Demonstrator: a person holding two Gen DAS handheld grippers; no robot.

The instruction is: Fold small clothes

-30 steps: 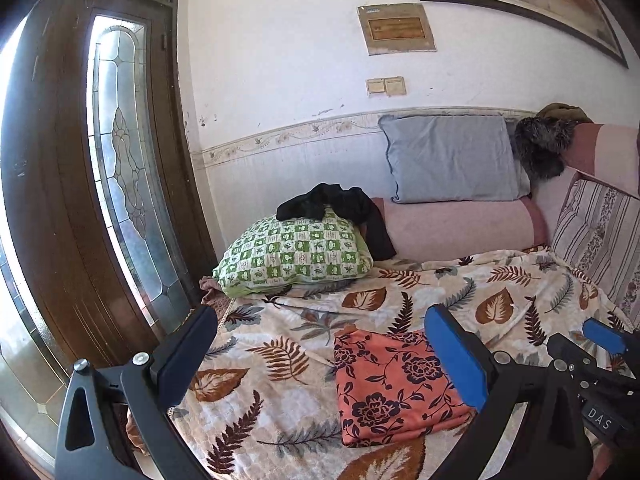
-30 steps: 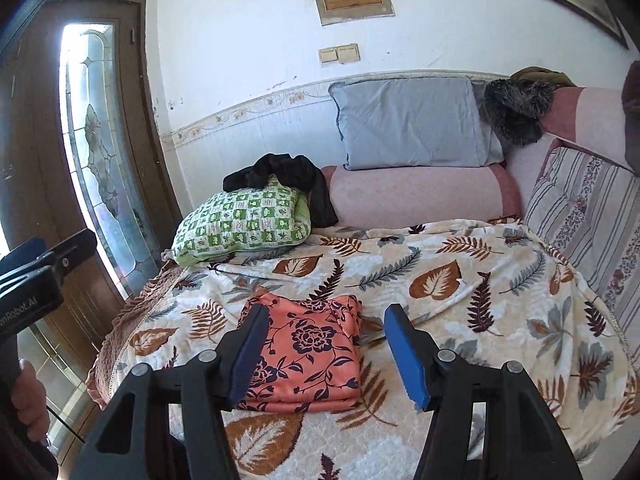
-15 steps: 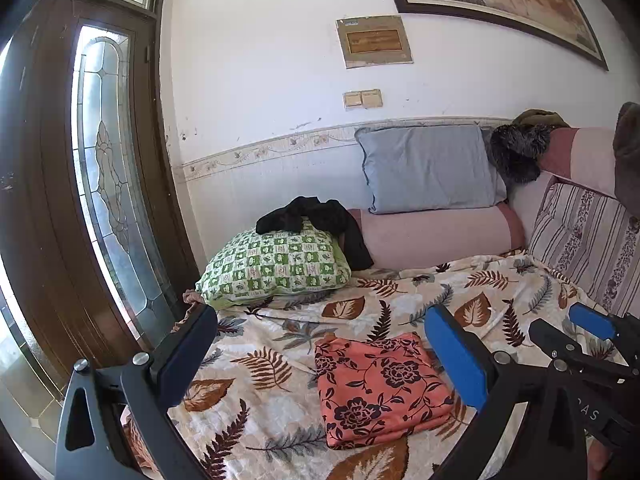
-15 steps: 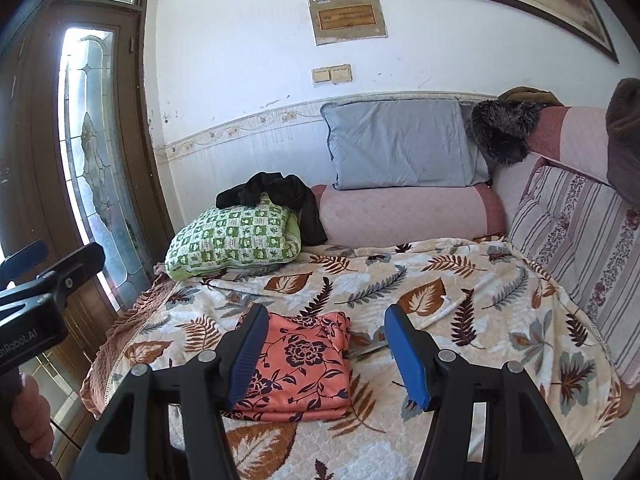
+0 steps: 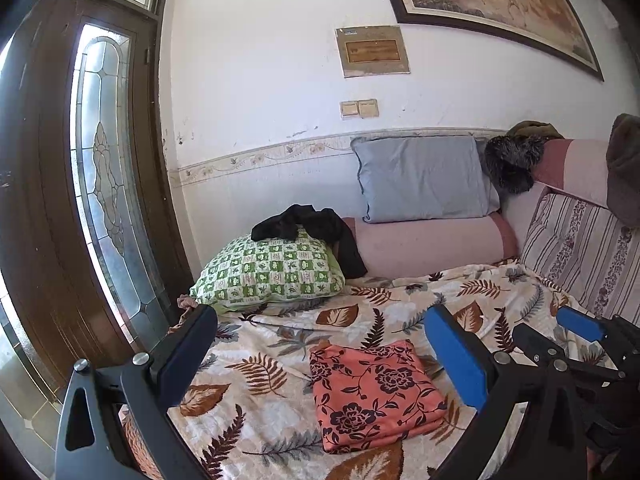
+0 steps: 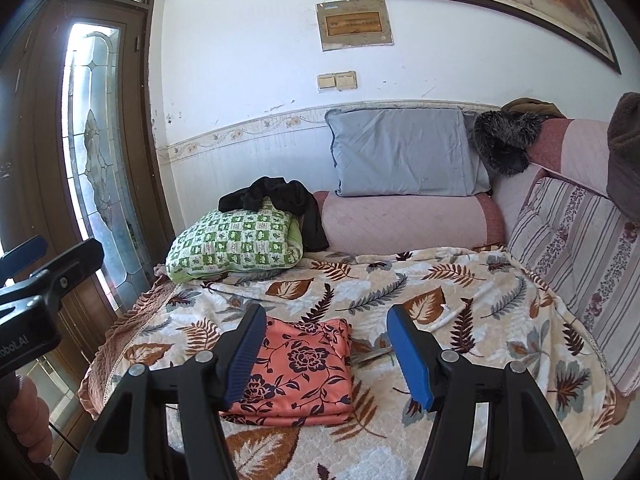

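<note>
Your left gripper [image 5: 320,356], black-framed with blue finger pads, hangs above the bed with its jaws spread wide and holding nothing. Your right gripper [image 6: 326,350], of the same build, also has its jaws spread and empty. The folded coral-orange cloth with a dark floral print [image 5: 376,394] lies flat as a neat rectangle on the cream blanket patterned with brown and grey leaves [image 5: 260,376], apart from both grippers; from the right wrist view it [image 6: 300,372] sits below and behind the left finger. At the head of the bed, a green-and-white checked pillow [image 5: 272,272] carries a crumpled black garment [image 5: 316,228]. Beside it a pink bolster [image 5: 428,240] supports a grey-blue pillow [image 5: 424,180] against the wall.
</note>
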